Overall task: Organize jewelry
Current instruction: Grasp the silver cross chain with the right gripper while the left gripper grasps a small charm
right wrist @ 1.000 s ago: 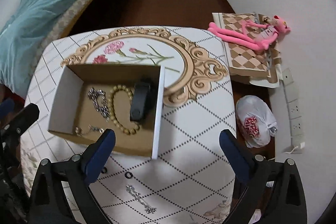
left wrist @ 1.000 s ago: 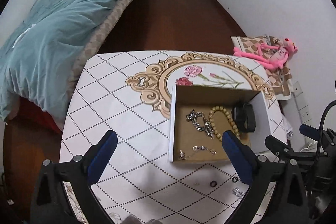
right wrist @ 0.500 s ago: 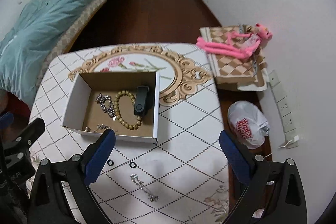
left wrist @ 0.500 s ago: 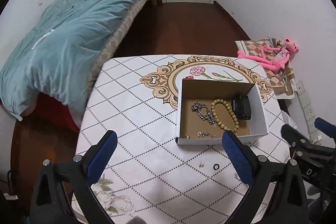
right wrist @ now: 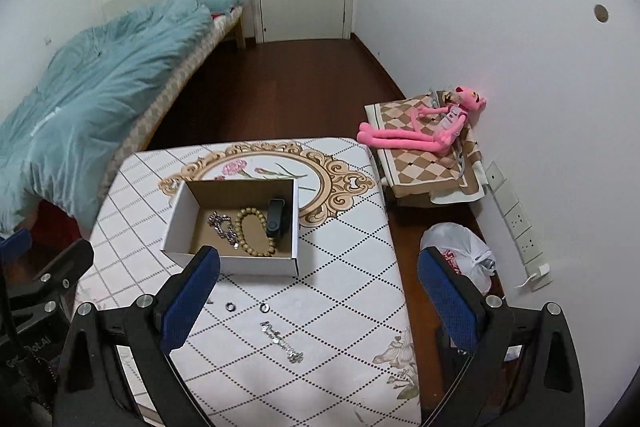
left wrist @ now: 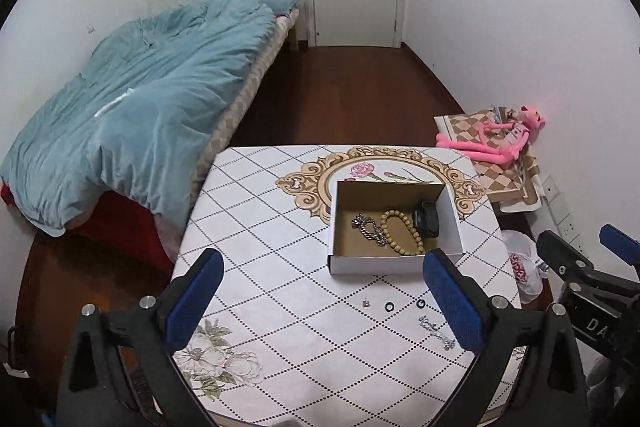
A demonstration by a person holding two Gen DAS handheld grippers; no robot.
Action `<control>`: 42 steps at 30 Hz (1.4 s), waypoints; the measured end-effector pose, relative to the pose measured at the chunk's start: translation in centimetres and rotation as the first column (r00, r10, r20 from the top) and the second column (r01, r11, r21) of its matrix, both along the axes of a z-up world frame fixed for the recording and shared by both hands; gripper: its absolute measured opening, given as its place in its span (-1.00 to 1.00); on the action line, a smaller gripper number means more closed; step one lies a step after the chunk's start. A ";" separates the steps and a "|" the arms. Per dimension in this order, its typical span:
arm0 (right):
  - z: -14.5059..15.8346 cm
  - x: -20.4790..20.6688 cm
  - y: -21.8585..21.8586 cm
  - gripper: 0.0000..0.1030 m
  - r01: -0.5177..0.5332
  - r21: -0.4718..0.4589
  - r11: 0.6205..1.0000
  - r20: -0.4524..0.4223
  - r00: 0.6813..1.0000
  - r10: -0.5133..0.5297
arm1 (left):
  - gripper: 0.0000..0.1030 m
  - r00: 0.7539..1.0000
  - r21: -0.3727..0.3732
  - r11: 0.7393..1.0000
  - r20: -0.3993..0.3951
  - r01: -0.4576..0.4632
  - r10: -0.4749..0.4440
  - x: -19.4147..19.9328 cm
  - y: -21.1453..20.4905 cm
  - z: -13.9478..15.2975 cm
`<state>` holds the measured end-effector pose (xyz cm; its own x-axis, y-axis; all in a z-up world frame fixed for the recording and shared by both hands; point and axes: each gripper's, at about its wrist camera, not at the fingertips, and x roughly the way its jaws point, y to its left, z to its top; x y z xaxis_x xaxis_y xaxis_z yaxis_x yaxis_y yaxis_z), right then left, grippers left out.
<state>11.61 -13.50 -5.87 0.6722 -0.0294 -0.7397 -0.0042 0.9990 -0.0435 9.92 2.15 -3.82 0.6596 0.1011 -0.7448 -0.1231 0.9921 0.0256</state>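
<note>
**Jewelry on the table, both tongs idle**

My left tongs [left wrist: 322, 291] gape wide, holding nothing, above the table [left wrist: 256, 227]. Box [right wrist: 232, 263], open-topped, holds a silver chain [right wrist: 223, 229], bead bracelet [right wrist: 256, 233] and black clip [right wrist: 276, 219]. In front of it lie two small rings [right wrist: 230, 305] and a sparkly bracelet [right wrist: 282, 341]. My right tongs [right wrist: 318, 295] gape wide, empty.
</note>
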 end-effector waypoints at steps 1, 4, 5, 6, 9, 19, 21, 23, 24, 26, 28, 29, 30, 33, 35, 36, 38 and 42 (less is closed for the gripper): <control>0.1 -0.3 -0.2 0.95 0.001 0.013 1.000 0.001 1.000 -0.001 | 0.98 1.000 0.006 1.000 0.006 -0.002 0.002 -0.2 0.0 0.0; -0.8 -0.9 -0.6 0.95 0.008 0.032 0.999 -0.018 1.000 -0.008 | 0.98 1.000 0.027 0.999 0.008 -0.019 0.018 -0.7 0.0 -0.7; -1.5 -1.0 -0.7 0.95 0.010 0.032 0.999 -0.031 0.999 -0.009 | 0.98 1.000 0.029 0.999 0.002 -0.020 0.020 -0.8 0.1 -1.2; -2.4 -1.0 -0.7 0.95 0.011 0.032 0.999 -0.050 0.999 -0.009 | 0.98 1.000 0.029 0.999 -0.013 -0.023 0.024 -0.8 0.2 -2.0; -6.4 -1.0 -1.0 0.95 0.012 0.038 0.999 -0.137 0.991 -0.007 | 0.98 0.997 0.024 0.999 -0.073 -0.026 0.028 -0.8 0.5 -5.0; -20.0 -1.8 -1.3 0.84 -0.004 0.089 0.996 -0.295 0.955 0.030 | 0.98 0.961 0.037 0.998 -0.271 -0.047 0.055 -2.1 0.6 -14.9; -21.1 -2.0 -0.8 0.59 -0.025 0.078 0.997 -0.278 0.960 0.046 | 0.98 0.954 0.033 0.998 -0.295 -0.048 0.056 -2.5 0.5 -15.9; -22.0 -2.0 -0.4 0.34 -0.037 0.056 0.998 -0.280 0.959 0.051 | 0.98 0.948 0.032 0.998 -0.314 -0.051 0.058 -2.5 0.4 -16.8; -22.0 -2.3 0.0 0.12 -0.050 0.022 0.998 -0.252 0.966 0.054 | 0.98 0.945 0.034 0.998 -0.322 -0.053 0.061 -2.5 0.4 -17.1; -22.0 -2.6 0.6 -0.15 -0.071 0.006 0.997 -0.223 0.972 0.071 | 0.97 0.942 0.031 0.998 -0.330 -0.055 0.062 -2.4 0.5 -17.5; -21.9 -2.8 1.1 -0.83 -0.093 -0.004 0.996 -0.222 0.971 0.090 | 0.97 0.941 0.027 0.998 -0.334 -0.049 0.055 -2.2 0.4 -17.7; -21.8 -2.7 0.9 -0.88 -0.087 0.013 0.996 -0.229 0.969 0.088 | 0.97 0.941 0.024 0.999 -0.333 -0.045 0.050 -2.0 0.3 -17.7; -21.6 -2.5 0.5 -0.88 -0.076 0.038 0.996 -0.233 0.969 0.083 | 0.97 0.943 0.018 0.999 -0.330 -0.040 0.044 -1.8 0.2 -17.7; -20.9 -1.9 -1.7 -0.88 -0.009 0.091 0.996 -0.224 0.974 0.029 | 0.97 0.948 -0.006 1.000 -0.318 -0.023 0.020 -0.7 -0.2 -17.8; -20.3 -1.6 -3.2 -0.88 0.035 0.125 0.992 -0.217 0.976 -0.007 | 0.97 0.951 -0.027 1.000 -0.308 -0.011 0.002 0.3 -0.5 -17.8; -19.9 -1.3 -3.8 -0.88 0.052 0.135 0.989 -0.211 0.977 -0.022 | 0.97 0.951 -0.046 0.999 -0.308 -0.007 -0.008 0.9 -0.6 -17.8; -19.6 -0.9 -4.4 -0.88 0.066 0.145 0.987 -0.207 0.978 -0.035 | 0.96 0.950 -0.092 0.996 -0.312 0.003 -0.032 2.0 -1.1 -18.1; -19.6 0.1 -4.8 -0.88 0.078 0.140 0.987 -0.208 0.977 -0.048 | 0.82 0.948 -0.138 0.990 -0.309 0.028 -0.070 3.7 -2.2 -18.5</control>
<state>11.75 -18.33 -25.42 0.5075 0.0519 -0.8601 0.0657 0.9929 0.0987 13.65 -0.09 -22.35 0.3933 -0.0371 -0.9187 -0.0810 0.9939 -0.0748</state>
